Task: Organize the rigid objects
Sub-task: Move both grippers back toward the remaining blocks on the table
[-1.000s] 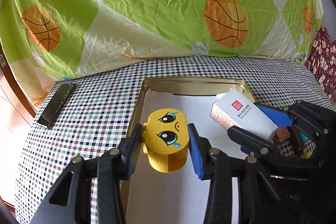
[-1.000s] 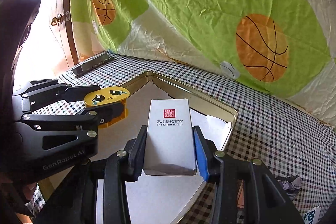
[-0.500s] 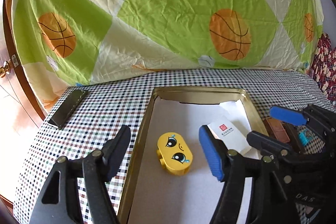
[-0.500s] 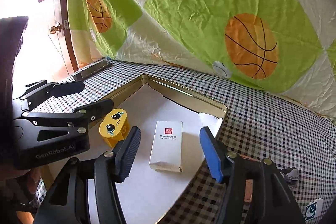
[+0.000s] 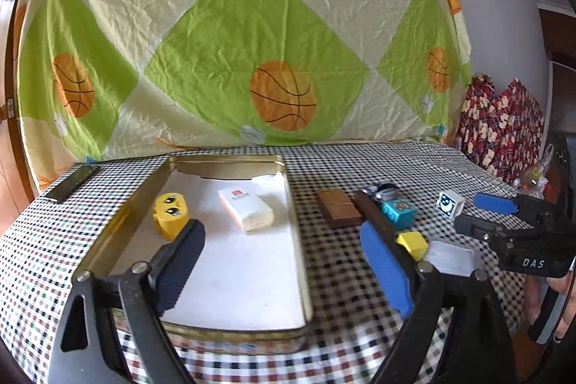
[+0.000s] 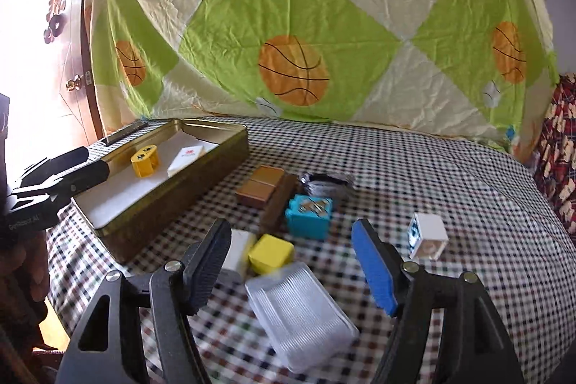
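A gold tin tray lined with white paper holds a yellow crying-face block and a white carton. My left gripper is open and empty above the tray's front. My right gripper is open and empty over loose items right of the tray: a yellow cube, a clear ribbed box, a teal block, a brown box, a brown bar and a white cube.
A dark phone lies at the table's far left on the checkered cloth. A basketball-print sheet hangs behind the table. A small grey-white block lies beside the yellow cube. Patterned fabric is at the far right.
Both grippers let go of the yellow block and the white carton in the tray, opened, and drew back. The right gripper has swung right over the loose items.
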Action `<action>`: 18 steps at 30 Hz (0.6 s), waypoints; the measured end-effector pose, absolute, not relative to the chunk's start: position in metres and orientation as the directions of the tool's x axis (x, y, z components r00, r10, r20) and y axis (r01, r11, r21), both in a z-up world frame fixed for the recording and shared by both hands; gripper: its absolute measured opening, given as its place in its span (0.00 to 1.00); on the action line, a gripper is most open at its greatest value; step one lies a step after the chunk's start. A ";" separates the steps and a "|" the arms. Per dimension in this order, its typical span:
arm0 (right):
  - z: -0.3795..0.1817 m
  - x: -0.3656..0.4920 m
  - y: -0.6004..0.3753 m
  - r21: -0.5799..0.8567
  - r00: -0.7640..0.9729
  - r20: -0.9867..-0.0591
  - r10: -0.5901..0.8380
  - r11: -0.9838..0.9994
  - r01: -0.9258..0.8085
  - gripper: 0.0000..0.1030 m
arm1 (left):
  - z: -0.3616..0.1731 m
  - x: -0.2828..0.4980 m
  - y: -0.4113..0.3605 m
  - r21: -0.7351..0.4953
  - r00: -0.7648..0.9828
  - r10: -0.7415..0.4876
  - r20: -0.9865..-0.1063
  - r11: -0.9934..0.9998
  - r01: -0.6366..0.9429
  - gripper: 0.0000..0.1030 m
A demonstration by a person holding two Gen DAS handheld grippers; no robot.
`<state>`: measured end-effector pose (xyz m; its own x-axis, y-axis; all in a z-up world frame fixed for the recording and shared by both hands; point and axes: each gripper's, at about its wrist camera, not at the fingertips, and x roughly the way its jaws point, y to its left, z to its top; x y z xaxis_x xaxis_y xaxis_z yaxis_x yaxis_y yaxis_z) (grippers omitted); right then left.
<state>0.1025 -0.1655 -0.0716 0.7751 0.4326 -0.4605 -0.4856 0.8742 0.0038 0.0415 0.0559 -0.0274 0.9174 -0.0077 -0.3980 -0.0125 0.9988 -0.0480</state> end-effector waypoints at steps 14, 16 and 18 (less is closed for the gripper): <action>-0.105 0.114 -0.157 -0.004 0.625 -0.619 0.476 0.794 -0.608 0.70 | -0.046 0.055 -0.007 0.026 0.874 -0.059 -0.482 0.996 0.082 0.88; -0.110 0.121 -0.156 0.012 0.596 -0.656 0.463 0.796 -0.605 0.70 | -0.048 0.055 -0.009 0.023 0.869 -0.065 -0.491 0.996 0.088 0.89; -0.112 0.125 -0.156 0.038 0.567 -0.671 0.477 0.787 -0.616 0.59 | -0.050 0.057 -0.012 0.025 0.864 -0.069 -0.500 0.995 0.094 0.89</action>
<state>0.1251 -0.1560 -0.1122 0.5672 0.4770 -0.6714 -0.6161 0.7867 0.0384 0.0570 -0.0116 -0.0496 0.8635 -0.0690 -0.4996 0.0937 0.9953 0.0246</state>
